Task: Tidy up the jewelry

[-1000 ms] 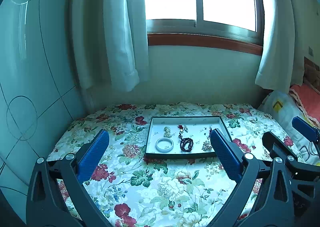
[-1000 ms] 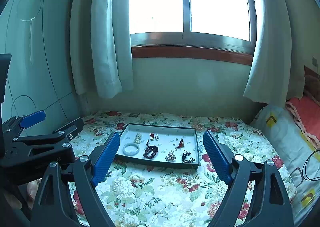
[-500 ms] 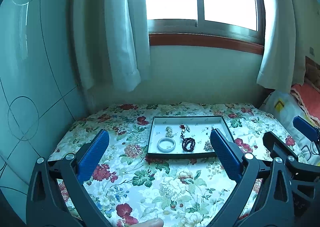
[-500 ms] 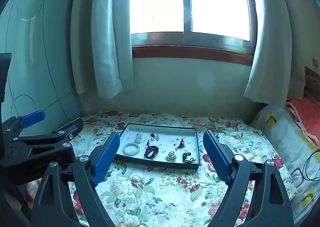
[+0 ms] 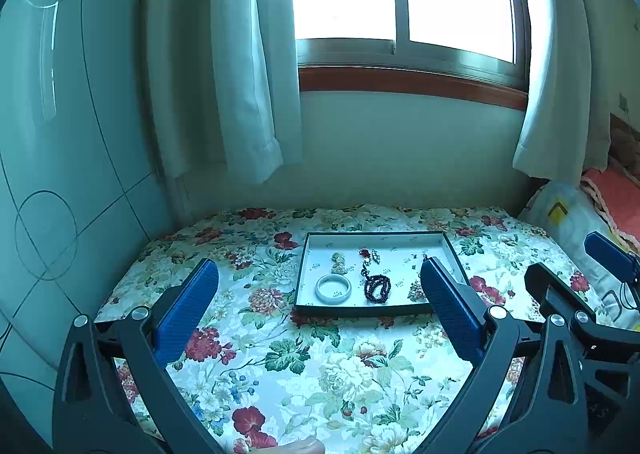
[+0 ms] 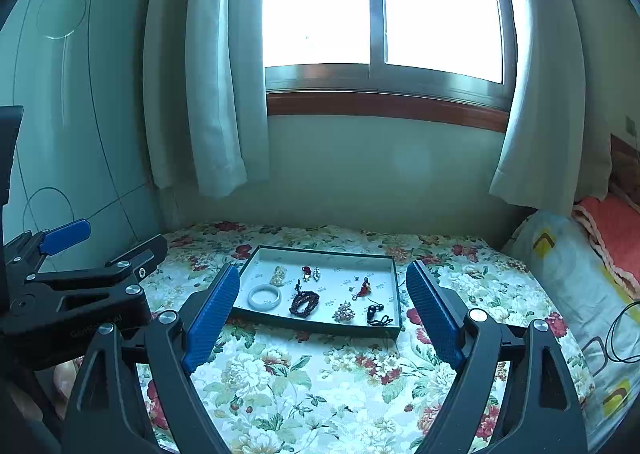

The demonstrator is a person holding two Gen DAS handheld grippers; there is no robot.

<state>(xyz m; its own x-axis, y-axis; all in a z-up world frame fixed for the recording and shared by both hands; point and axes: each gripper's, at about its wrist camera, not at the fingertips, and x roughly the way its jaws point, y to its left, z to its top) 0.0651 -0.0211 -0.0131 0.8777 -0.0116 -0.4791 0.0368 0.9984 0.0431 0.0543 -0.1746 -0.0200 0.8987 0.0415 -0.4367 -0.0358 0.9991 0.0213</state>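
Note:
A shallow dark-rimmed tray (image 5: 408, 310) (image 6: 320, 328) lies on a floral bedspread. In it are a pale bangle (image 5: 333, 288) (image 6: 264, 297), a dark bead bracelet (image 5: 377, 287) (image 6: 305, 302), a gold cluster (image 5: 338, 262) (image 6: 278, 275), a pearl brooch (image 6: 344, 312), a red charm (image 6: 363, 289) and a black cord piece (image 6: 376, 316). My left gripper (image 5: 318, 306) is open and empty, well short of the tray. My right gripper (image 6: 320, 306) is open and empty, also short of it.
The floral bedspread (image 5: 304, 366) (image 6: 320, 382) fills the foreground. A wall, window and curtains (image 5: 248, 93) stand behind the tray. Pillows (image 6: 580, 274) lie at the right. The other gripper shows at each view's edge (image 5: 592, 302) (image 6: 80, 286).
The left wrist view has shifted slightly, so the tray sits a little further right and up. The right gripper has barely moved. Both grippers stay open.

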